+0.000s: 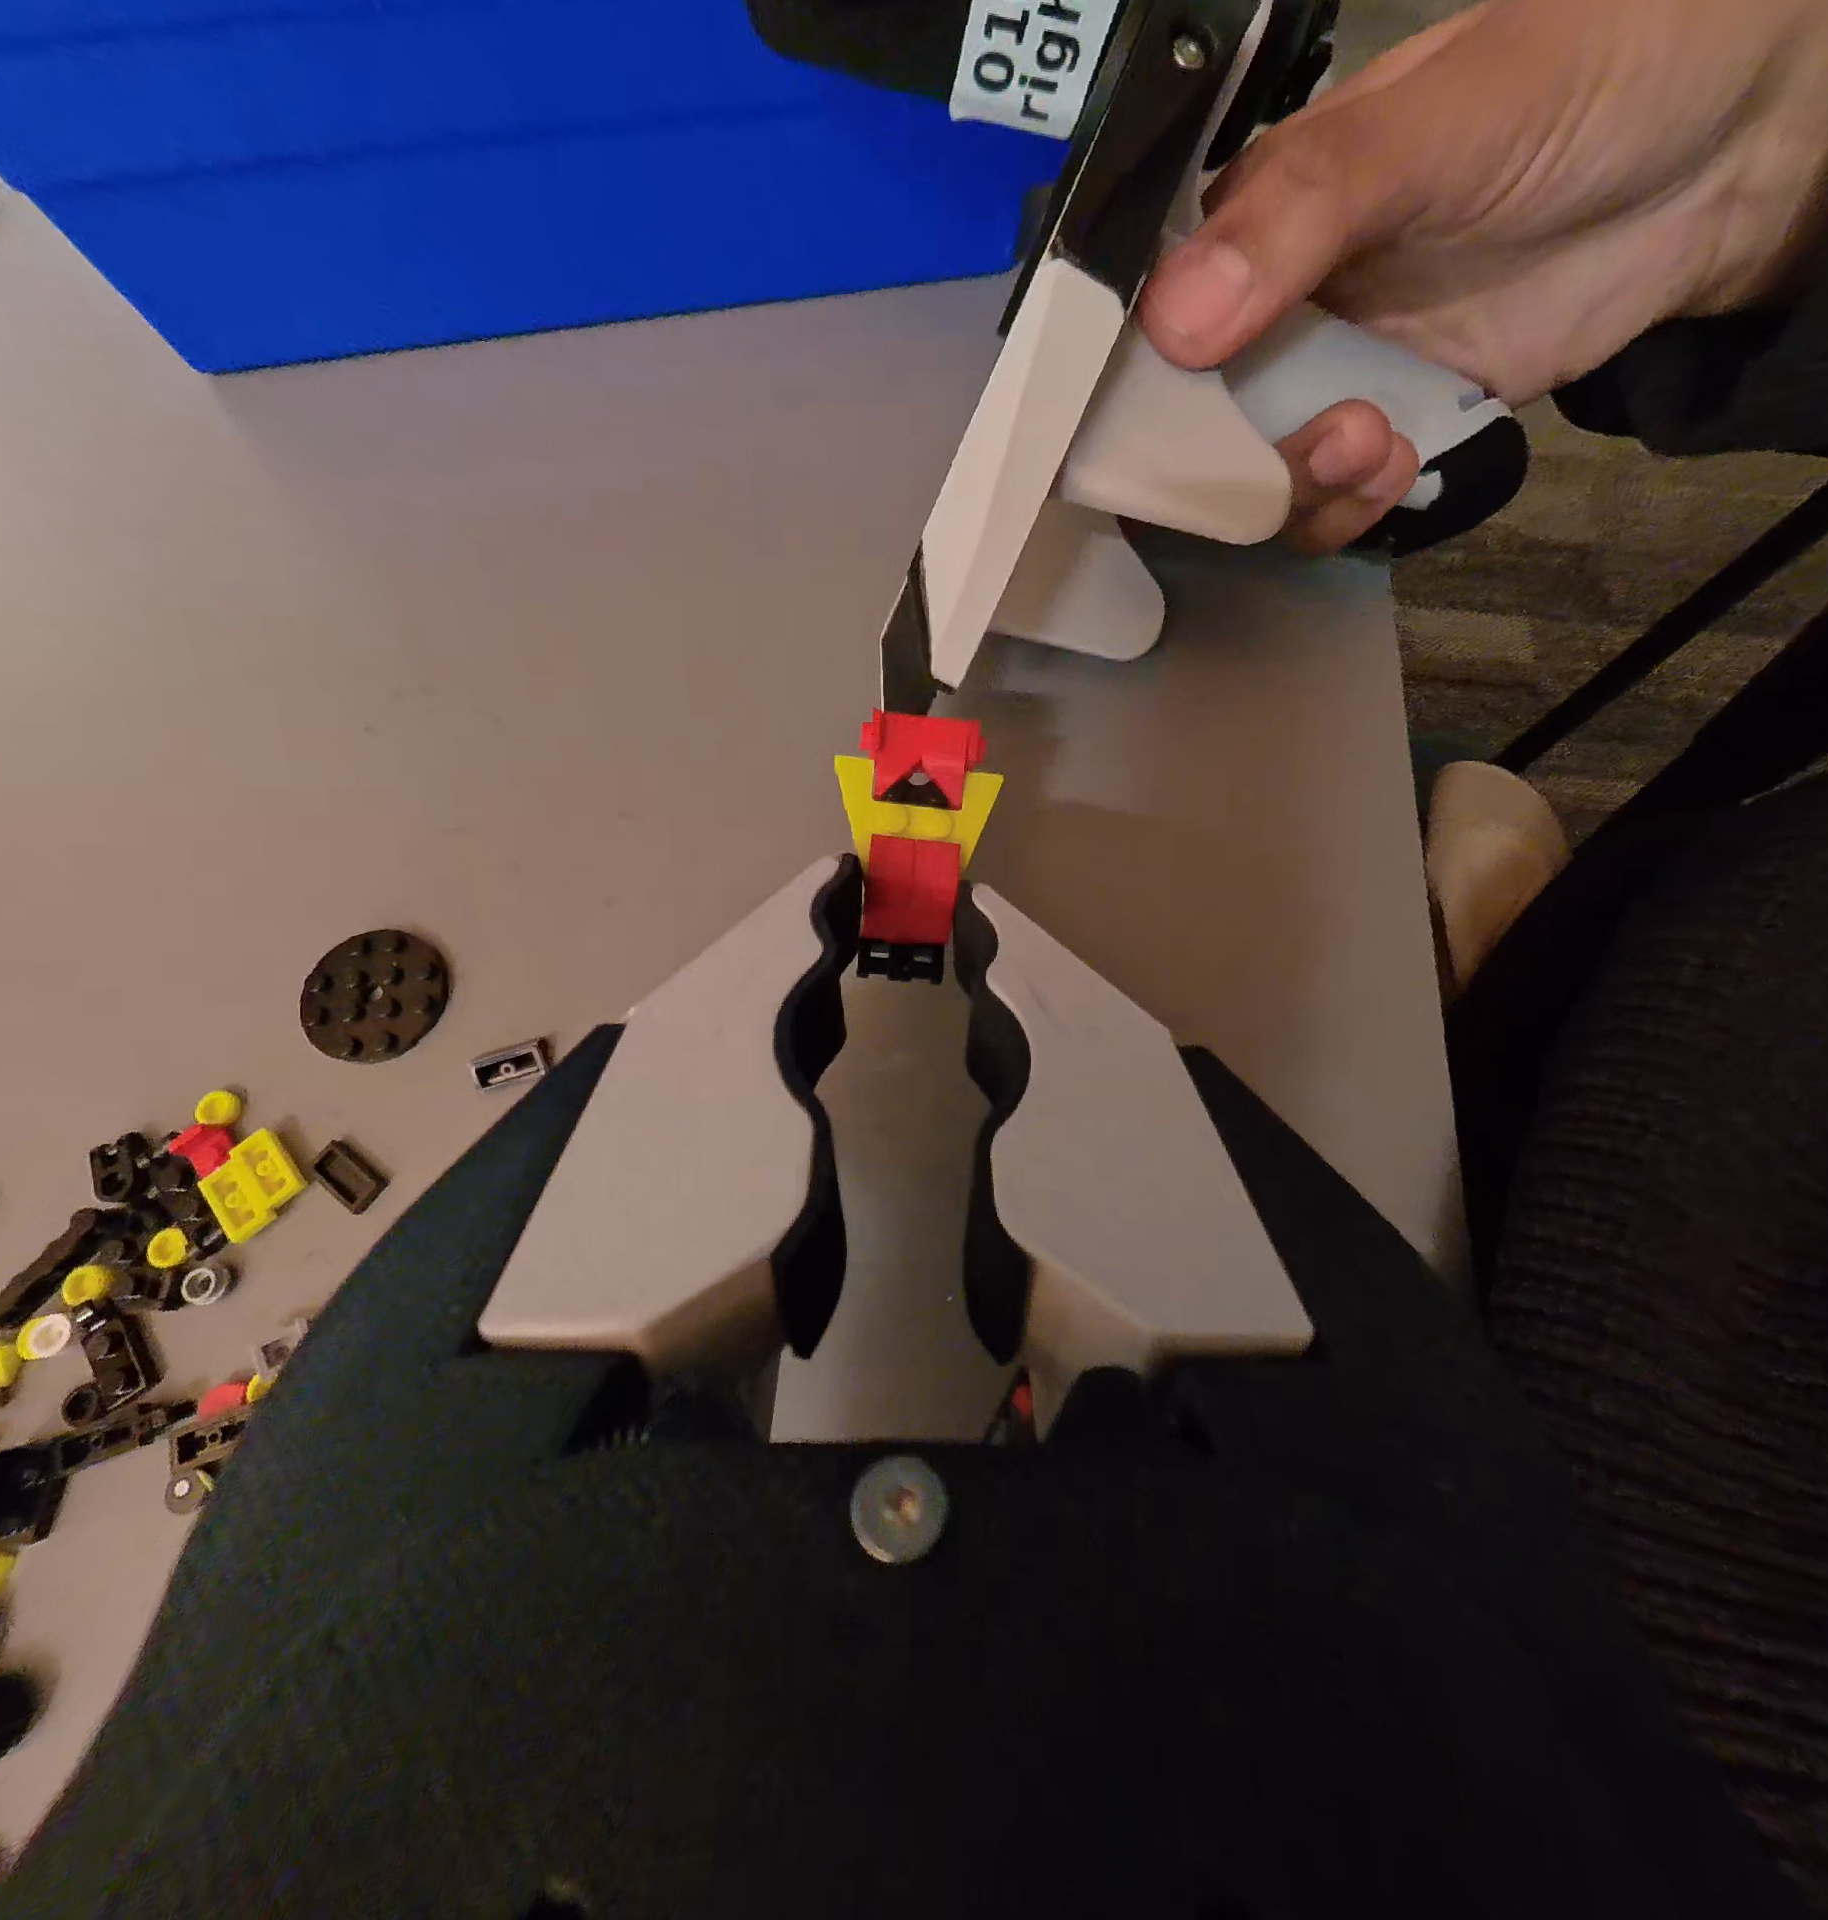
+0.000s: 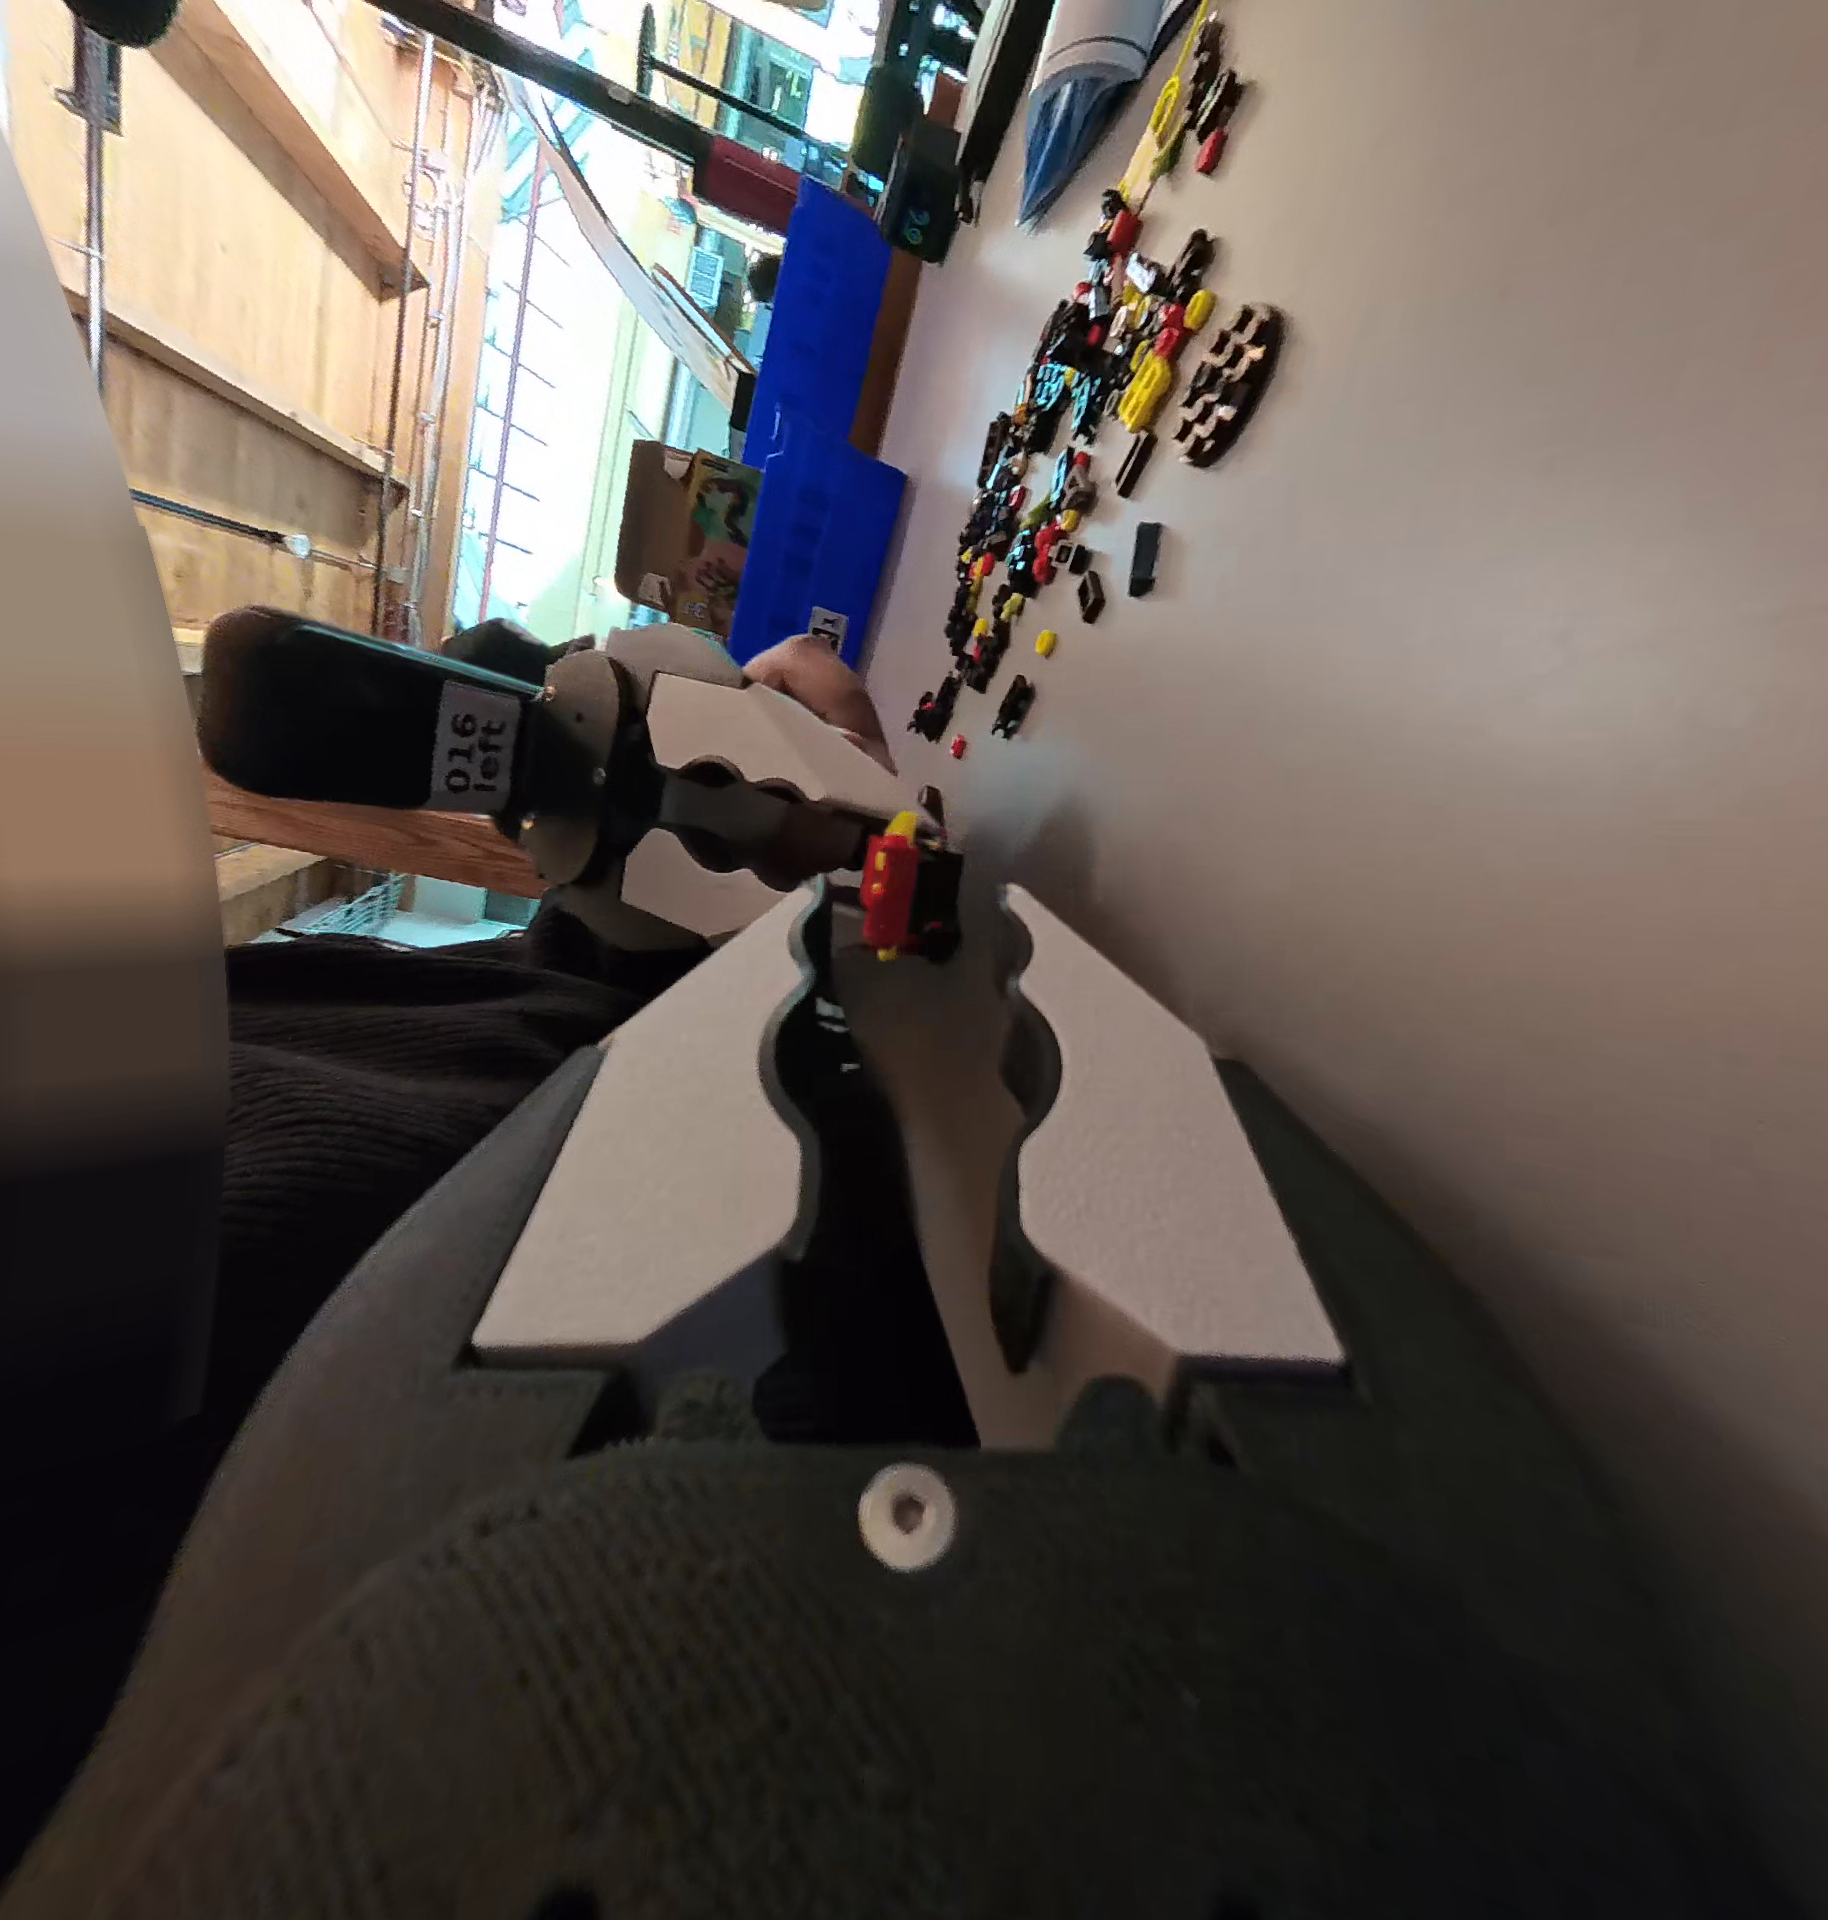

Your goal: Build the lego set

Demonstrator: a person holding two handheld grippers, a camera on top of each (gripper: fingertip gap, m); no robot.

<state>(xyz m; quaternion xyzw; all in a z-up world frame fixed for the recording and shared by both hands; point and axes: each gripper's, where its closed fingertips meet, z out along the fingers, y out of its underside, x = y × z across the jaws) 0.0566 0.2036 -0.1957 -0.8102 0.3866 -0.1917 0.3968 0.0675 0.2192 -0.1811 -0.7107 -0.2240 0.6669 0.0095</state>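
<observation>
1. While the grey table (image 1: 577,623) fills most of the left wrist view, a blue bin (image 1: 474,177) stands on it at about 11 o'clock, well apart from everything else.
2. At 1 o'clock a person's hand (image 1: 1512,208) holds the right gripper (image 1: 915,686), which reaches down toward the centre; its tips end just beside the far end of the small build, and from this side I cannot tell whether they touch it.
3. Seen from the right wrist view, the right gripper (image 2: 915,914) has its fingers spread, with the build sitting in the gap at 12 o'clock (whether either finger presses on it cannot be told).
4. The left gripper (image 1: 905,904) pinches the red, yellow and black lego build (image 1: 915,831) near the table's right edge, its two fingers pressed against the red lower block at the picture's centre.
5. A loose pile of lego pieces (image 1: 110,1278), black, yellow and red, lies on the table at 8 o'clock.
6. A round black studded plate (image 1: 375,994) lies flat at 9 o'clock, just beyond the pile.
7. A small dark tile (image 1: 512,1065) lies near that plate, between it and the left gripper.
</observation>
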